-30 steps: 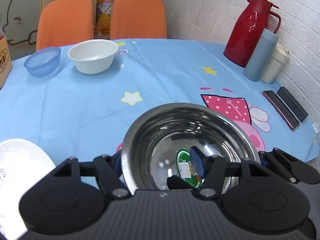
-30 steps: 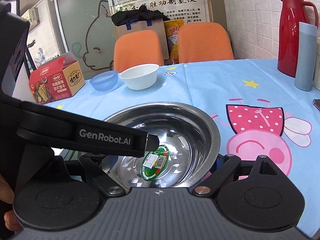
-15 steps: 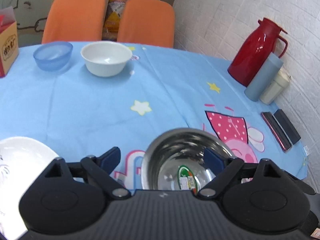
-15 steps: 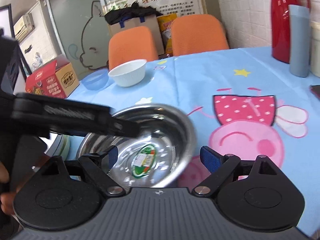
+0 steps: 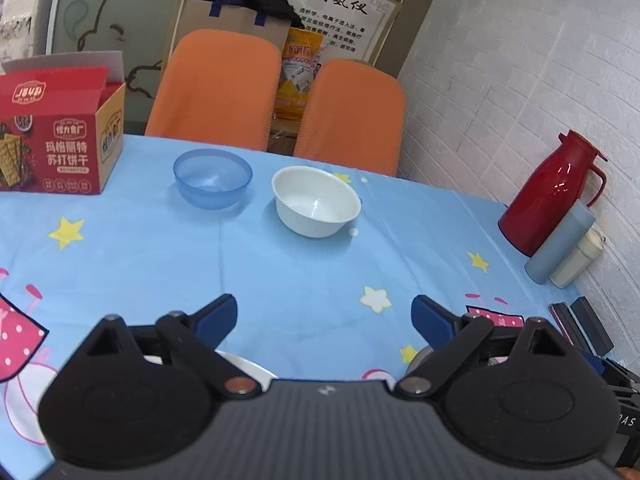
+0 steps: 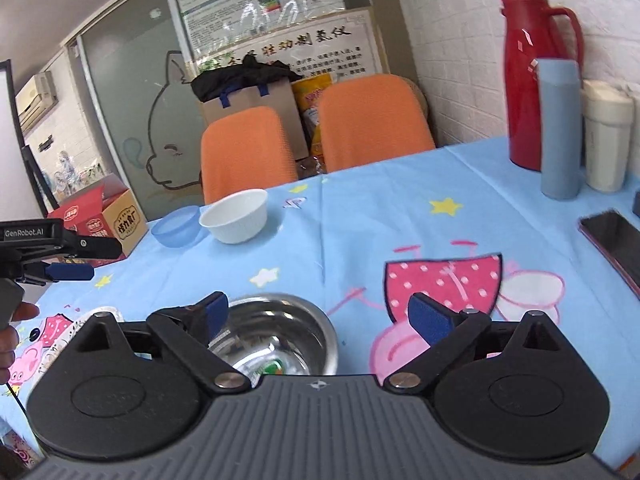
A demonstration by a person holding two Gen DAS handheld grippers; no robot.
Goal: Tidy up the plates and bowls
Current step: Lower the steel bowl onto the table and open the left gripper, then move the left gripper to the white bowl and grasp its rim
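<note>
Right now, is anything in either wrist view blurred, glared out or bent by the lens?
Left wrist view: sharp; fisheye bows the brick wall and table edge; a highlight streaks the red flask. Right wrist view: glare washes over the wall poster; the steel bowl mirrors bright reflections; the white bowl stays crisp.

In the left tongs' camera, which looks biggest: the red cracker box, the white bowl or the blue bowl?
1. Red cracker box, clearly biggest.
2. White bowl and blue bowl look about alike, so no ranking.
</note>
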